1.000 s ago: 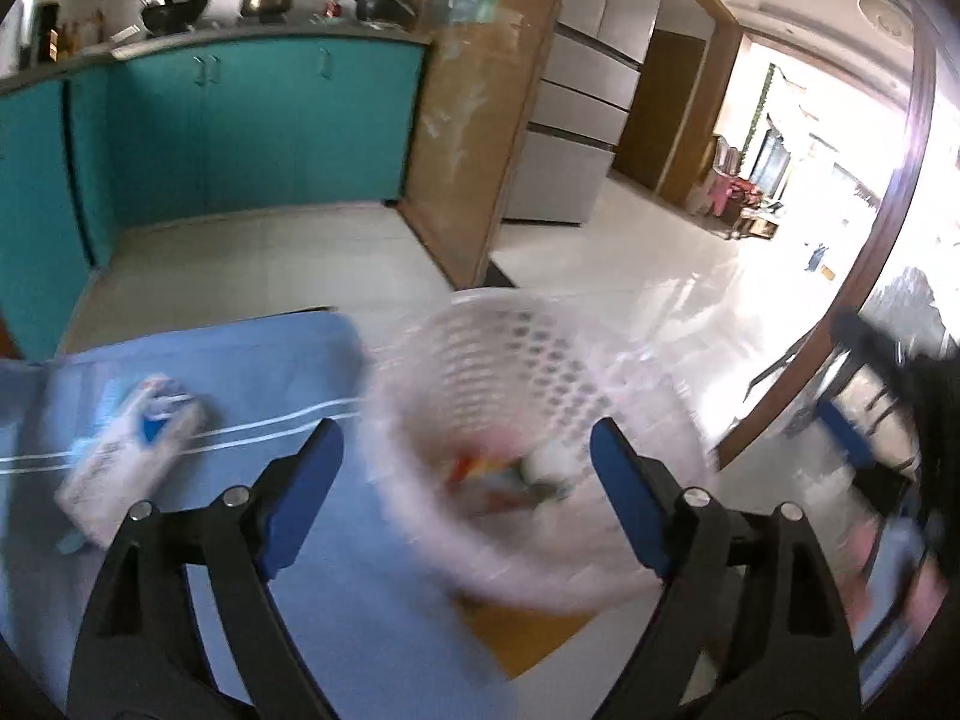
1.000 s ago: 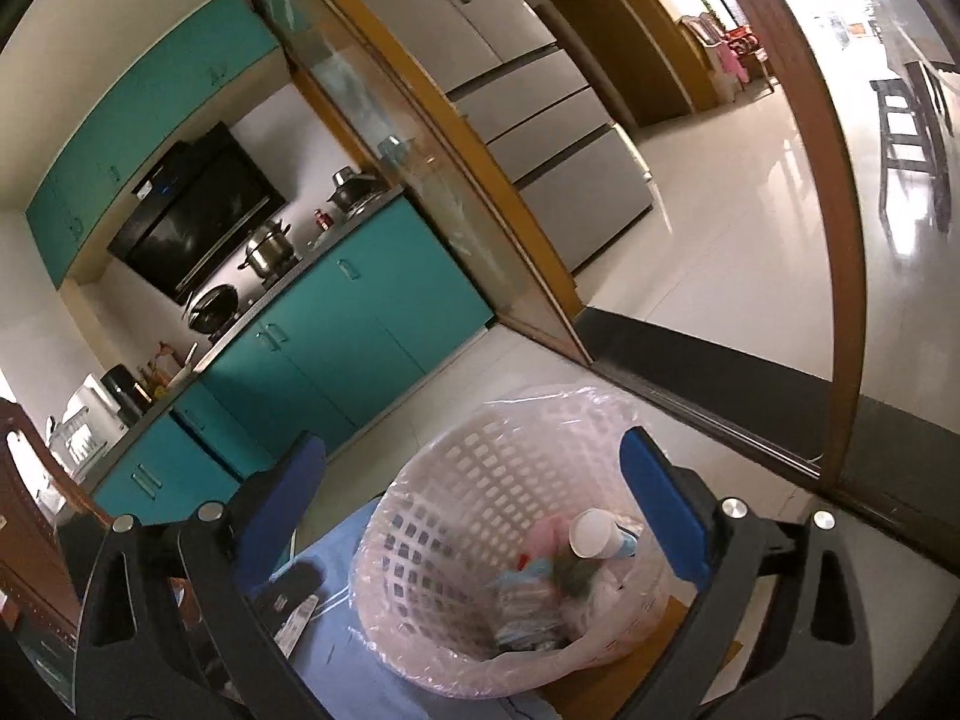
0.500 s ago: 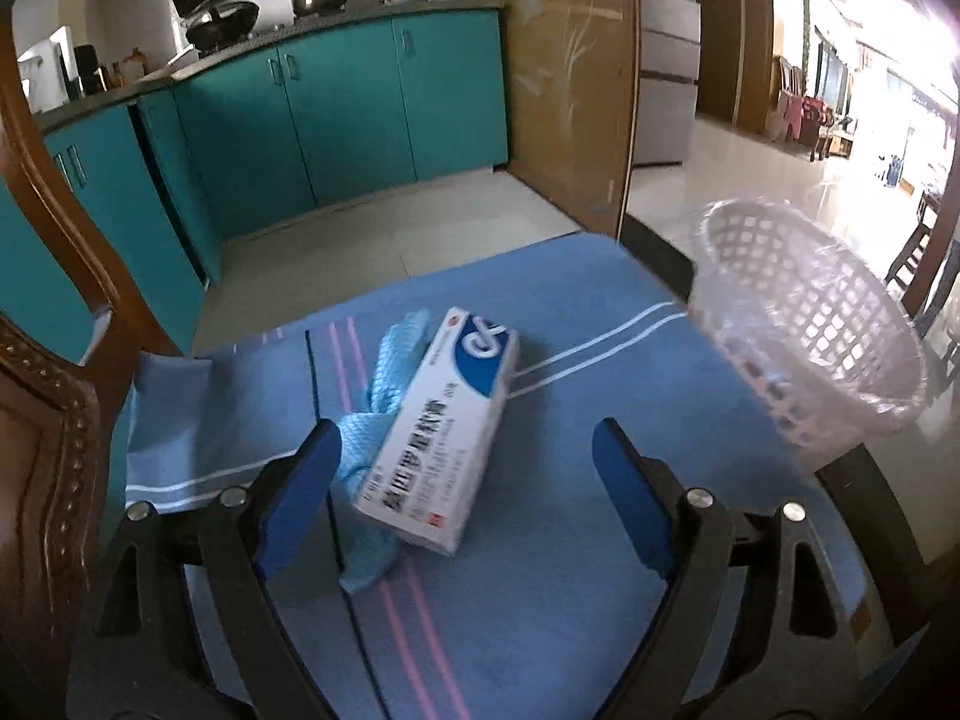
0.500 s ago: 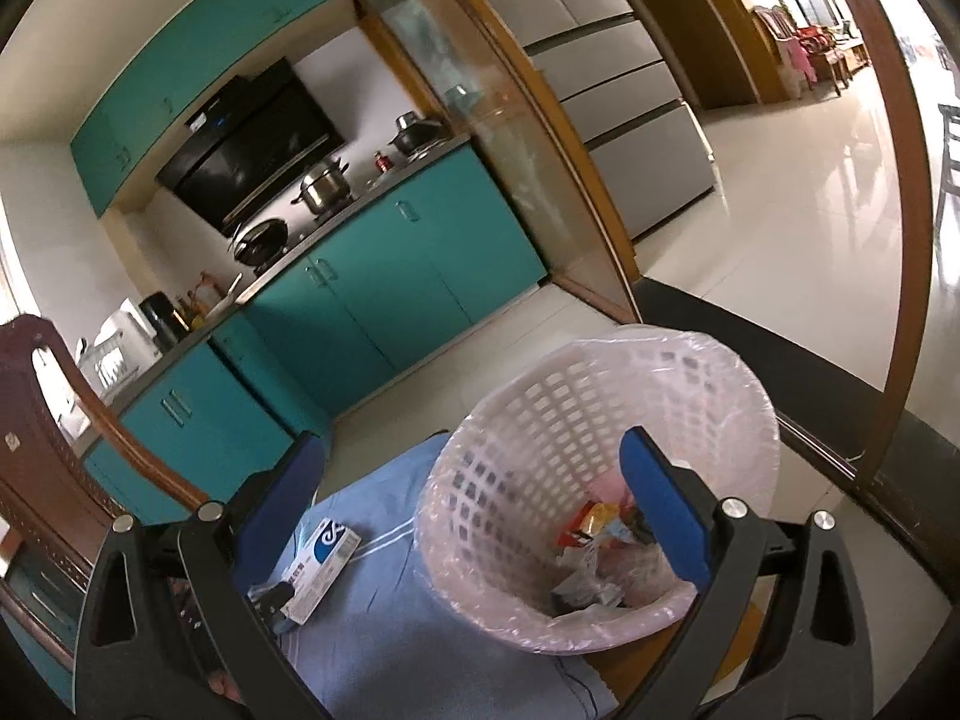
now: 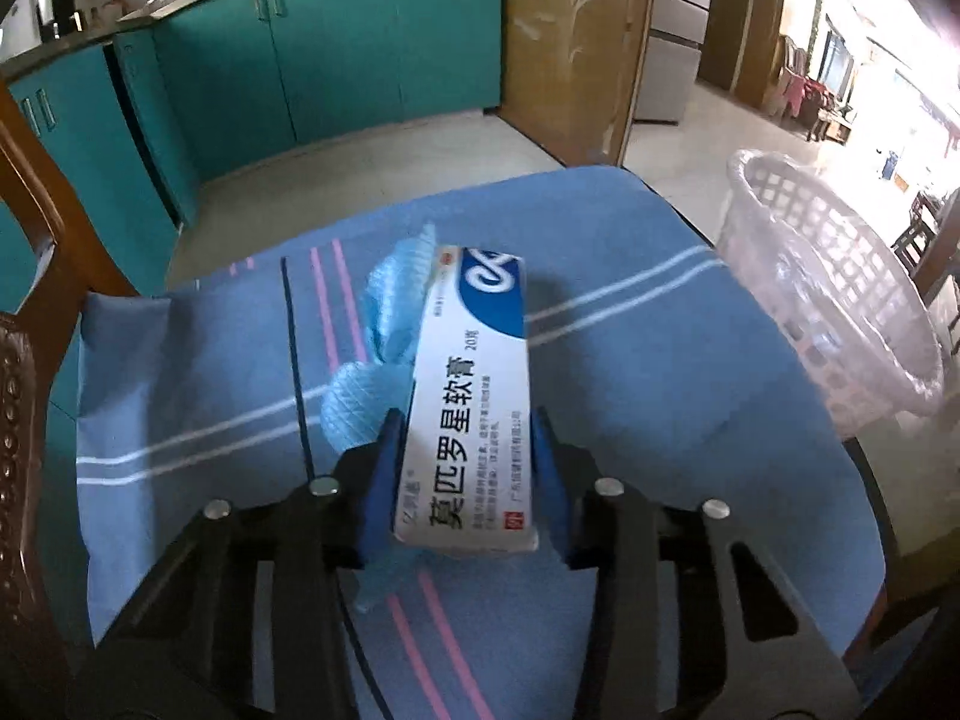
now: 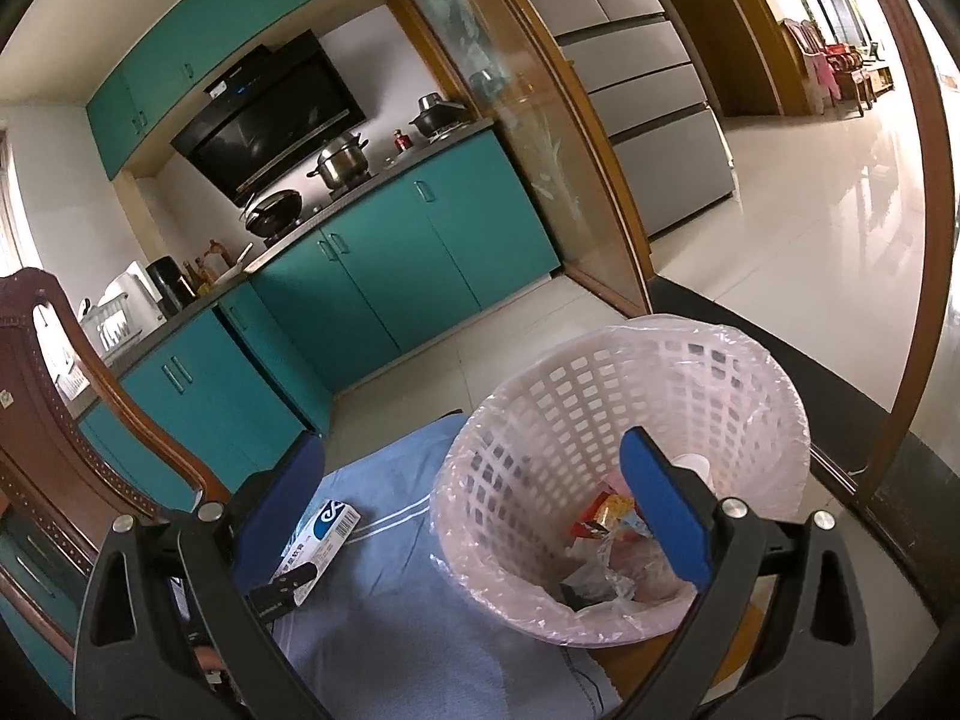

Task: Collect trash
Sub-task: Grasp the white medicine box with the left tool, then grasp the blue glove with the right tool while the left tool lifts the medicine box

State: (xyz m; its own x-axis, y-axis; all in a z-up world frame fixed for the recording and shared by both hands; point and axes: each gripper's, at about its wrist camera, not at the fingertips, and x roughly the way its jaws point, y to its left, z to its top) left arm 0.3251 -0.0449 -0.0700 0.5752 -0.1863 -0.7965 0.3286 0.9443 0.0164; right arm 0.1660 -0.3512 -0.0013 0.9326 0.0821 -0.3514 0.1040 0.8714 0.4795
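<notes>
Left wrist shows my left gripper (image 5: 465,468) clamping the white-and-blue ointment box (image 5: 474,396), long axis toward 12 o'clock. My right gripper (image 6: 474,510) is spread wide, basket (image 6: 750,354) at 1 o'clock.

Bare blue striped cloth (image 5: 630,372) lies open between the white-and-blue carton (image 5: 474,396) and the pink bag-lined lattice basket (image 5: 840,312).

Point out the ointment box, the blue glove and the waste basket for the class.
ointment box (image 5: 474,402): left wrist view, on its white printed top face.
blue glove (image 5: 360,396): left wrist view, on the textured part left of the box.
waste basket (image 6: 540,408): right wrist view, on its inner lattice wall.
</notes>
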